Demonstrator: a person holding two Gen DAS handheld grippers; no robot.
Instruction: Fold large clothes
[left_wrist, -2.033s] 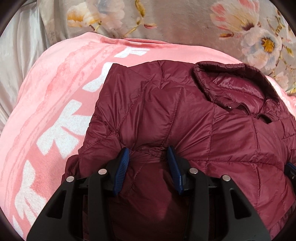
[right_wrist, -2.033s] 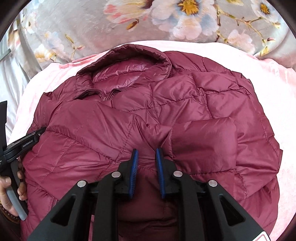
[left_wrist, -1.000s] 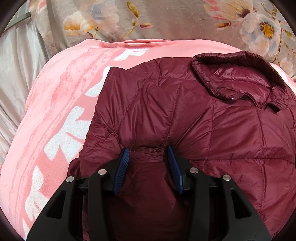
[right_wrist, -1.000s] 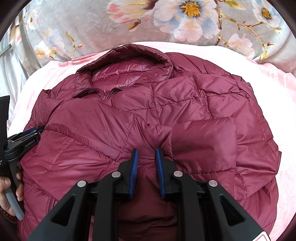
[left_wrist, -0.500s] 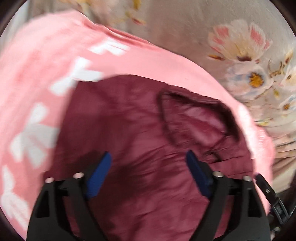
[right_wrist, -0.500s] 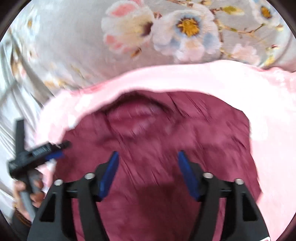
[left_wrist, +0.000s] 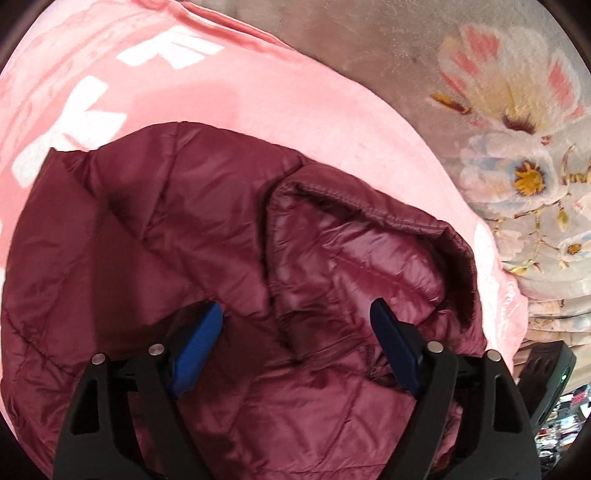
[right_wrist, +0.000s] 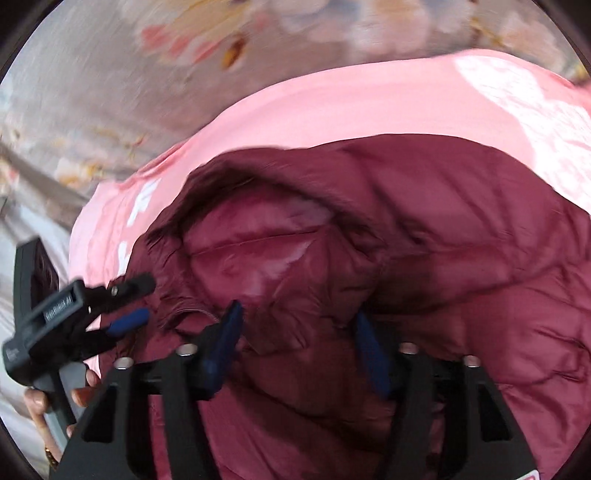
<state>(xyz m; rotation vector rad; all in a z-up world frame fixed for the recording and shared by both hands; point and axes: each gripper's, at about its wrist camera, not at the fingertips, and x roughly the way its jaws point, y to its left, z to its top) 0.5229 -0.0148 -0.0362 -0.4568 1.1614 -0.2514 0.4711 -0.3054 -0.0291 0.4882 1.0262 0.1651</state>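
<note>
**A:** Going left to right: the pink fleece blanket with white shapes (left_wrist: 229, 85) fills the left side, and the dark maroon quilted puffer jacket (left_wrist: 155, 229) lies spread on top of it. The left gripper (left_wrist: 295, 332) sits above the jacket with its blue-padded jaws wide apart. They've just eased in a touch, but there's no fabric pinched between them, so it's holding nothing.

**B:** And the collar?

**A:** The shiny maroon stand-up collar (left_wrist: 369, 254) is just ahead of the left gripper's right-hand pad, standing open so the lining shows. Past it, on the right, is the grey floral bedspread with pink and white flowers (left_wrist: 517, 155).

**B:** What about the other claw?

**A:** The right wrist view is blurry. The hand (right_wrist: 48, 406) with the left tool is at its far left edge, beside the jacket. The right gripper (right_wrist: 295, 332) is over the collar area, jaws partly open and just been closing. Jacket fabric bulges up between the pads, but I can't tell whether they actually bite on it.
</note>
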